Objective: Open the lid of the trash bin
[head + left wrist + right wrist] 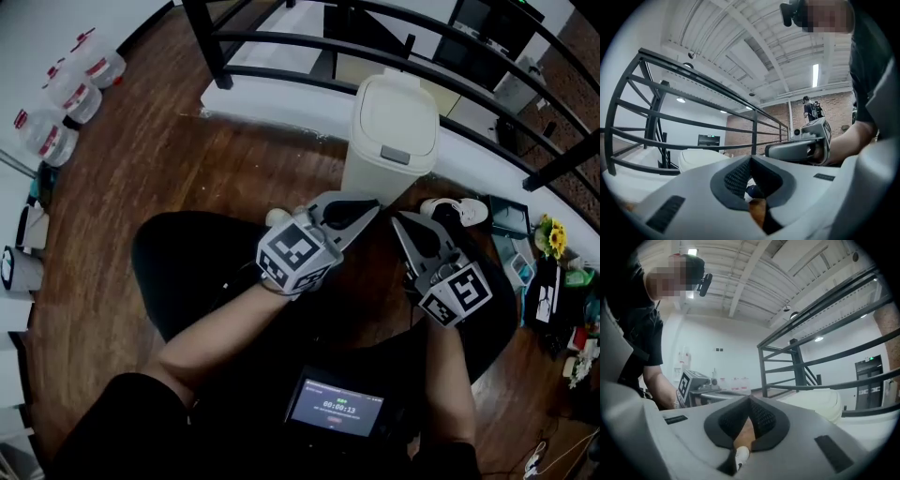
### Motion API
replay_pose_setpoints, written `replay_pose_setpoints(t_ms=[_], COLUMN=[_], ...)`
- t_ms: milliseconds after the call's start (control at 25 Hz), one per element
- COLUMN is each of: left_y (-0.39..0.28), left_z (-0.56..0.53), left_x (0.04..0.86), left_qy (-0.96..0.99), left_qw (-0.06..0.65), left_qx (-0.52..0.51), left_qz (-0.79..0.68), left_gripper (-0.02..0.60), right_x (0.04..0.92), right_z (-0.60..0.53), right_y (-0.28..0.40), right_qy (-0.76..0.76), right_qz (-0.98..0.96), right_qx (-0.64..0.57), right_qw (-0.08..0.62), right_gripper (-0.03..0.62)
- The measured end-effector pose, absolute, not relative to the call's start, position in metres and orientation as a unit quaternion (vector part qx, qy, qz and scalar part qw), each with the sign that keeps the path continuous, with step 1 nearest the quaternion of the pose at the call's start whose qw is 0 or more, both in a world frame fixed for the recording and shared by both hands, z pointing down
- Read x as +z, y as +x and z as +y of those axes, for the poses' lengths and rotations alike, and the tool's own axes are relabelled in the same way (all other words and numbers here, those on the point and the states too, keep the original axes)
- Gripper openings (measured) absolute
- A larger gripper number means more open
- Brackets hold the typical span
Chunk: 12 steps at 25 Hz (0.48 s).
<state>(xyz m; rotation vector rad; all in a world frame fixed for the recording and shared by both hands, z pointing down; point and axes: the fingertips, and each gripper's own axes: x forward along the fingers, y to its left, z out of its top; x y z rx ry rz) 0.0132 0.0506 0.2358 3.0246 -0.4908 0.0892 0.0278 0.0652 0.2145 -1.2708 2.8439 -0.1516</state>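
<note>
Trash bin (392,141) stands upright on the wooden floor (169,169), against the white ledge under the black railing (309,42). Its lid (398,114) lies flat and closed, with a grey push tab (395,156) at the front edge.

Left tool (372,208) is held just short of the bin's base and points toward it. The jaws are pressed together with nothing between them. In the left gripper view the bin (701,158) shows beyond the closed jaw tips.

Right tool (397,221) is held beside the left tool, tip near tip. Its jaws are likewise together and empty. The bin (818,401) lies to the right in the right gripper view.

A white shoe (457,210) lies right of the bin. Clear bottles (67,94) stand well apart at the far left.
</note>
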Motion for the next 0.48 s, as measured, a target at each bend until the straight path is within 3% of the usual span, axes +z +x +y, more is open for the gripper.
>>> replay_pose_setpoints(t_ms=[480], left_y=[-0.013], left_z=[0.114], left_x=[0.231], left_qy=[0.993], left_qw=[0.035], left_qx=[0.011], left_qz=[-0.11], left_gripper=[0.038], right_x=[0.217], right_z=[0.116], right_y=[0.003], right_qy=[-0.422], right_qz=[0.906], right_qx=[-0.034], right_qw=[0.017], right_gripper=[0.017])
